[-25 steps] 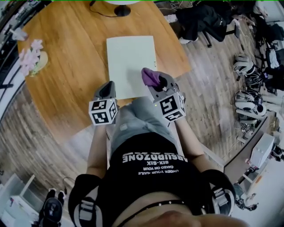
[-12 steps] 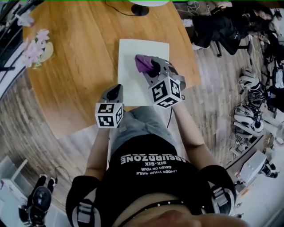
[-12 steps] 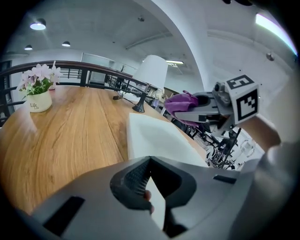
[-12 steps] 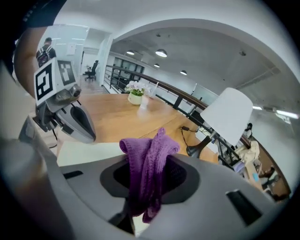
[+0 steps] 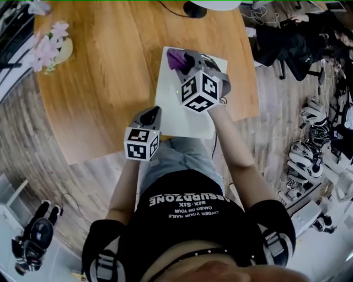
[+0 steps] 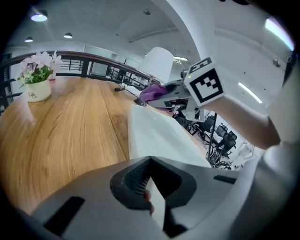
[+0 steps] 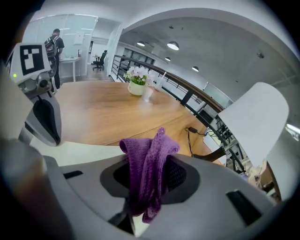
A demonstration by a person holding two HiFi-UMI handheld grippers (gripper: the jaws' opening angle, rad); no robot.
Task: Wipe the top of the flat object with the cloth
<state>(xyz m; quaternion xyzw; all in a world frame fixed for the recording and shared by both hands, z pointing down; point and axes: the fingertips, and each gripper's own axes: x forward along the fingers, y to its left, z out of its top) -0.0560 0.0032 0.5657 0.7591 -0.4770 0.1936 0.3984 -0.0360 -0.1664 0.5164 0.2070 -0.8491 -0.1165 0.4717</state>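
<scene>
A flat white board (image 5: 177, 110) lies on the round wooden table (image 5: 105, 82). My right gripper (image 5: 185, 61) is over the board's far end, shut on a bunched purple cloth (image 5: 175, 58). In the right gripper view the cloth (image 7: 147, 159) hangs between the jaws above the board (image 7: 79, 152). My left gripper (image 5: 153, 114) is at the board's near left edge. The left gripper view shows that gripper (image 6: 152, 187) shut on the thin edge of the board (image 6: 159, 136), with the right gripper (image 6: 178, 91) and the cloth (image 6: 152, 93) beyond.
A pot of pink flowers (image 5: 52, 47) stands at the table's far left. A dark lamp base (image 5: 194, 8) and a cable (image 7: 197, 133) are past the board. A white chair (image 7: 253, 122) is at the far right. The table edge runs just behind my left gripper.
My right gripper has carried the purple cloth from the board's near end to its far end. The left gripper has stayed at the near left edge.
</scene>
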